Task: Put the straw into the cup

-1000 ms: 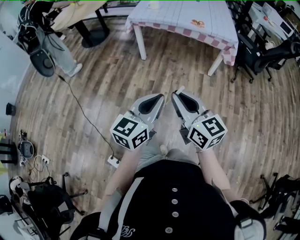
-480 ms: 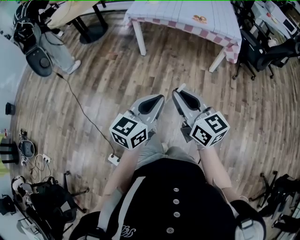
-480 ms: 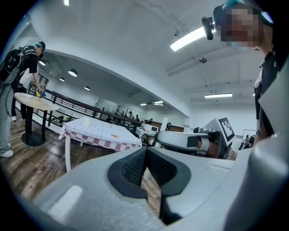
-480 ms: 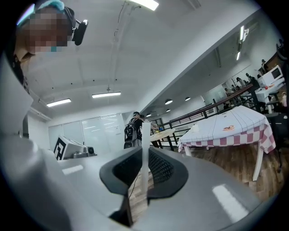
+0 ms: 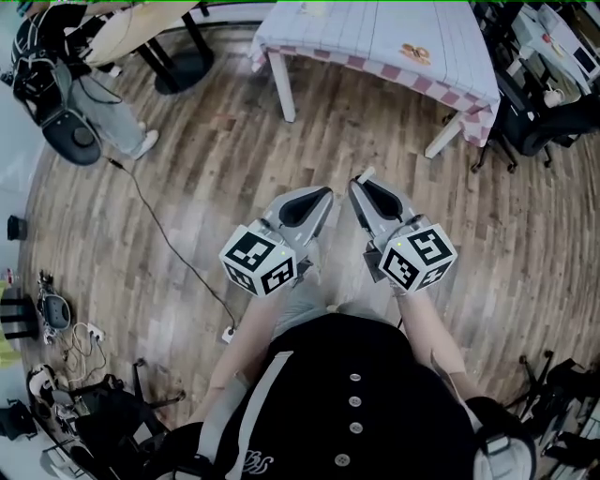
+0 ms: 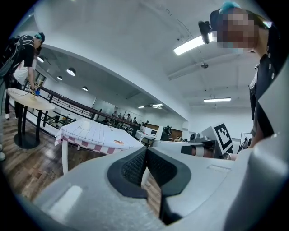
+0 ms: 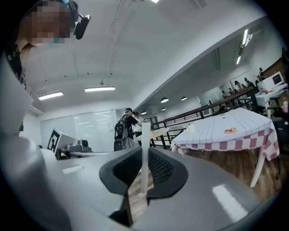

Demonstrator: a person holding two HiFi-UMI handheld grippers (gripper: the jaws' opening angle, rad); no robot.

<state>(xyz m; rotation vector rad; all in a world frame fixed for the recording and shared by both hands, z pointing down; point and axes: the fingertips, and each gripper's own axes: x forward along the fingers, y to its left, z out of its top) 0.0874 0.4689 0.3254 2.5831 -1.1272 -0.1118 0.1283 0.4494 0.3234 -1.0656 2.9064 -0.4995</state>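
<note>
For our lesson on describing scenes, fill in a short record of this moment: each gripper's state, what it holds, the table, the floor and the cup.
left gripper: shut, nothing between the jaws
right gripper: shut on straw, which stands upright between the jaws
table: ahead of both grippers, white cloth with checked edge
floor: wood planks
cup: not made out

A white, check-edged table point(image 5: 375, 33) stands on wood-plank floor point(image 5: 216, 169) under strip lights point(image 6: 194, 43).

table point(image 5: 356, 28): white cloth, checked hem | floor point(image 5: 187, 169): wood planks | cable point(image 5: 155, 211): black, lying on floor
</note>
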